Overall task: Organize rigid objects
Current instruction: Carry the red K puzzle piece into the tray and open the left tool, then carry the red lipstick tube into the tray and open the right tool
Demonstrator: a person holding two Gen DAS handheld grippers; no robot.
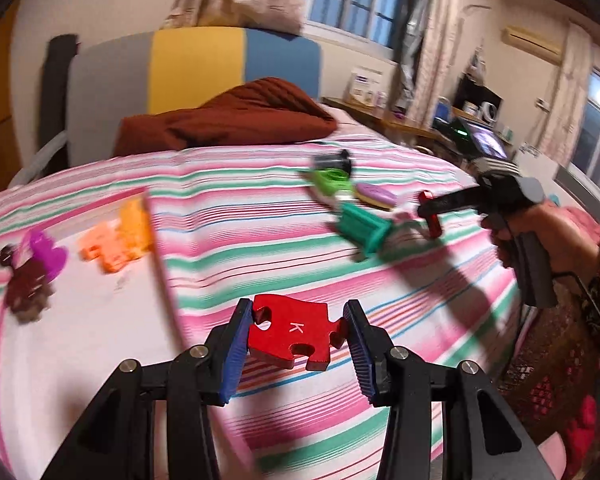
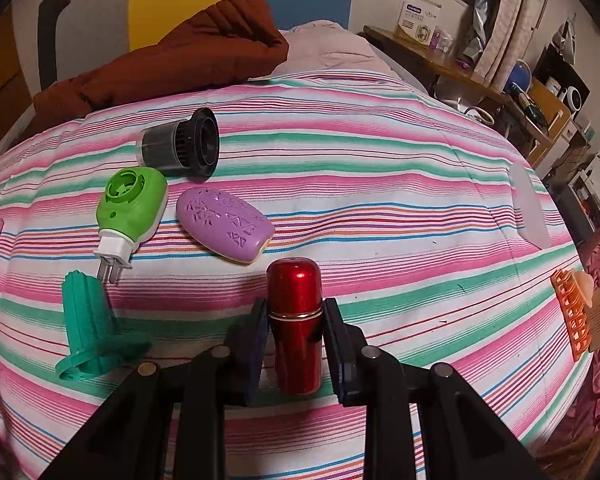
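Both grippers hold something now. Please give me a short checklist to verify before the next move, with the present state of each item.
1. Left gripper shut on the red puzzle piece: ok, both pads touch its edges.
2. Right gripper shut on the red cylinder: ok.
3. Cylinder's cap seated: ok, the gold seam looks closed.
4. Puzzle piece level in the jaws: not ok, it sits tilted.
5. Free bedspread beside the purple case: ok.
6. Where the other puzzle pieces lie exactly: cannot tell, blurred.

both wrist views look steeply down, close over the striped bed (image 1: 300,216), sharing the green plug-in (image 2: 132,204).
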